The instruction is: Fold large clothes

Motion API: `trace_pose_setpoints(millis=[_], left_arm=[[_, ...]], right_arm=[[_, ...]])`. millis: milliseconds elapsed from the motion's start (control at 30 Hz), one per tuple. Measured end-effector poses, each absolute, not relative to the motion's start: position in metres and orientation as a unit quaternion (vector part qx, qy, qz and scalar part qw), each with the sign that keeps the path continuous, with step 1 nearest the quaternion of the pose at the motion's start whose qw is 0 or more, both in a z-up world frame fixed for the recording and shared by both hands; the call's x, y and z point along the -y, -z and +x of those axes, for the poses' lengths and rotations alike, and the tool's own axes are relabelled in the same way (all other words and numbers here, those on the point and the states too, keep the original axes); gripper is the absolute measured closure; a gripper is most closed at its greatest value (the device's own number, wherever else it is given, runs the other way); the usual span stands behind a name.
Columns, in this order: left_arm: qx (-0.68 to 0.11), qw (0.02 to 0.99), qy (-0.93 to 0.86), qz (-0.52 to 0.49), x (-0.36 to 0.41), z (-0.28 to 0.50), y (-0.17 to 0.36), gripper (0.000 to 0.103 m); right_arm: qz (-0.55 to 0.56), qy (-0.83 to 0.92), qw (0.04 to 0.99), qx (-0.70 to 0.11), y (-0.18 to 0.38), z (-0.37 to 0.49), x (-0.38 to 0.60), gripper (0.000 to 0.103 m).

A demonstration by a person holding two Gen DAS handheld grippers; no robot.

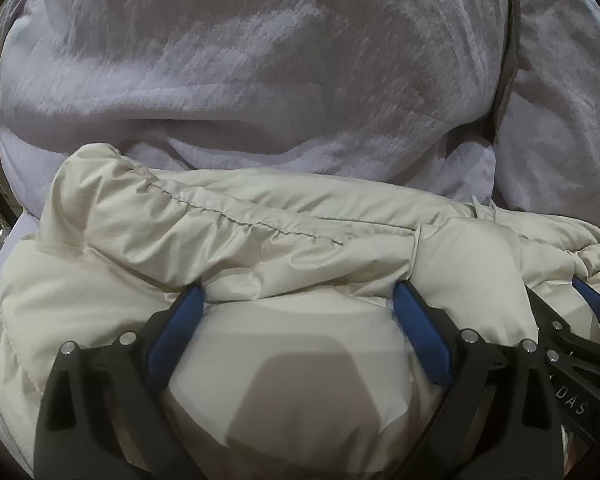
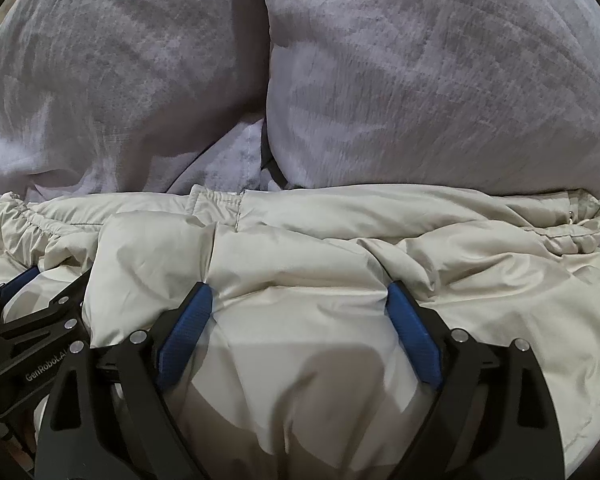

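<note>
— So, where was the jacket (image 1: 260, 248)?

— Spread across the near part of a bed, cream and puffy, its gathered hem running side to side in front of two grey pillows. The left pillow (image 1: 240, 80) filled most of the left wrist view; the right pillow (image 2: 440, 80) stood just beside it, with a dark gap between them.

— And the left gripper (image 1: 300, 304)?

— Pointed downward into the jacket. Its blue pads (image 1: 180, 332) stood wide apart, and a bulge of cream fabric swelled up between them. The tips pushed into the cloth below the hem seam. The fabric touched both pads, but whether they pinched it or only pressed down I could not tell.

— What about the right gripper (image 2: 298, 300)?

— Just beside the left one, near enough that each showed at the edge of the other's view. Its jaws were also wide apart, with blue pads (image 2: 186, 328) sunk into a crumpled fold of the jacket and a mound of fabric between them. Nothing looked clamped there.

— Anything farther right?

— The jacket's hem ended in a bunched corner (image 2: 580, 220) at the foot of the right pillow. A small metal snap showed on it.
</note>
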State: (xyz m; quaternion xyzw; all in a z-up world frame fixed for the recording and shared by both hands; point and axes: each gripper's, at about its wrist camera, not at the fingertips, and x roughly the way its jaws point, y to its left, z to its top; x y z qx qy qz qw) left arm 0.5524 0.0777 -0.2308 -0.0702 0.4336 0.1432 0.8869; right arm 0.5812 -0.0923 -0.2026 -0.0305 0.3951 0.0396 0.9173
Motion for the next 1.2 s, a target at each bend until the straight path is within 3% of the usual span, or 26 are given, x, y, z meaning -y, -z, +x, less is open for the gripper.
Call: trace_pose_setpoints(millis=[800, 1200], left_arm=[[-0.443, 0.882, -0.142, -0.074, -0.092, 0.551, 0.216, 0.007], [-0.439, 0.881, -0.155, -0.087, -0.14, 0.467, 0.168, 0.008]], right_arm=[[-0.01, -0.045, 0.91, -0.411, 0.184, 0.576, 0.118, 0.01], [0.045, 0.072, 0.908, -0.41, 0.127, 0.503, 0.247, 0.011]])
